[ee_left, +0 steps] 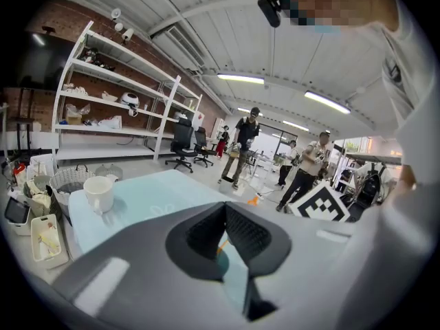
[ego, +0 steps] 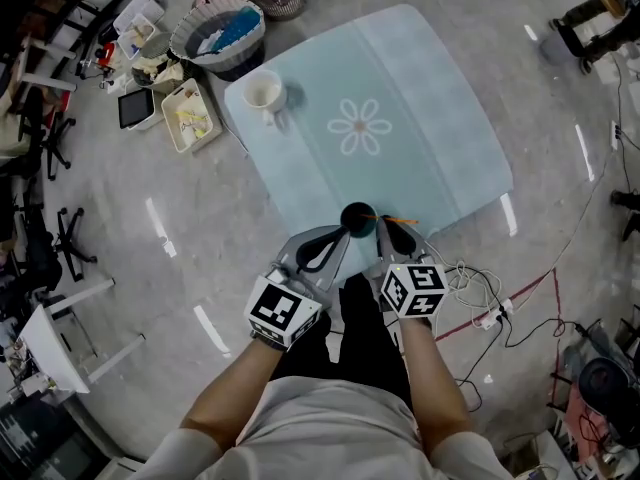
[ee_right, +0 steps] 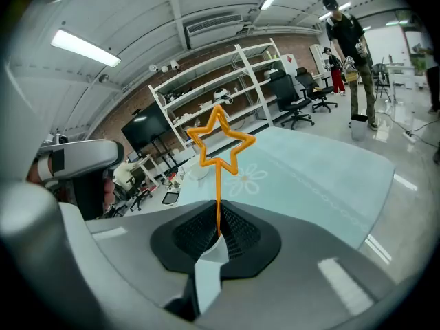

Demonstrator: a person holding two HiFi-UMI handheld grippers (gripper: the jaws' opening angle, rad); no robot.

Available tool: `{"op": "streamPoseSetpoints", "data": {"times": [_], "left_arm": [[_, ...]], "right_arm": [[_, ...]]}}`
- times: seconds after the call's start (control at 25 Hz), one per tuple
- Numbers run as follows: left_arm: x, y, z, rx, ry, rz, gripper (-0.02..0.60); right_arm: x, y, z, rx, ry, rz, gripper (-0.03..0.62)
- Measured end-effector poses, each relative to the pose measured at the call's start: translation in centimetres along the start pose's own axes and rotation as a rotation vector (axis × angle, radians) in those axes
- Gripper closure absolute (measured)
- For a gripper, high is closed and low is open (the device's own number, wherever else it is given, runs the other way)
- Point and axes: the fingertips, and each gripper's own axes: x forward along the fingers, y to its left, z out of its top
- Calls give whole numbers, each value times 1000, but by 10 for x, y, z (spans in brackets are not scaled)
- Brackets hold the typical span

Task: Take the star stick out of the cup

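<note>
An orange star stick (ee_right: 218,146) stands up from my right gripper (ee_right: 218,234), whose jaws are shut on its thin stem. In the head view the right gripper (ego: 392,230) is at the near edge of the light blue table (ego: 420,98), and the stick (ego: 402,219) shows as a short orange line. My left gripper (ego: 340,236) is just to its left, pads together with nothing held (ee_left: 225,212). A dark round shape (ego: 357,215) lies between the two tips; I cannot tell what it is. A white cup (ego: 262,93) stands at the table's far left corner (ee_left: 98,193).
Baskets (ego: 218,33) and a white tray (ego: 190,115) of small items sit on the floor beyond the table's left corner. Cables (ego: 480,298) trail on the floor at the right. People (ee_left: 242,146) and shelving (ee_left: 117,108) are in the background.
</note>
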Motion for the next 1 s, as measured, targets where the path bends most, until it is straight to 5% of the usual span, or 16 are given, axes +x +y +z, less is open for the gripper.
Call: {"op": "streamPoseSetpoints", "data": {"times": [1.0], "left_arm": [[-64, -53, 53, 52, -56, -97, 575]], "right_arm": [[-131, 68, 80, -63, -245, -70, 566]]}}
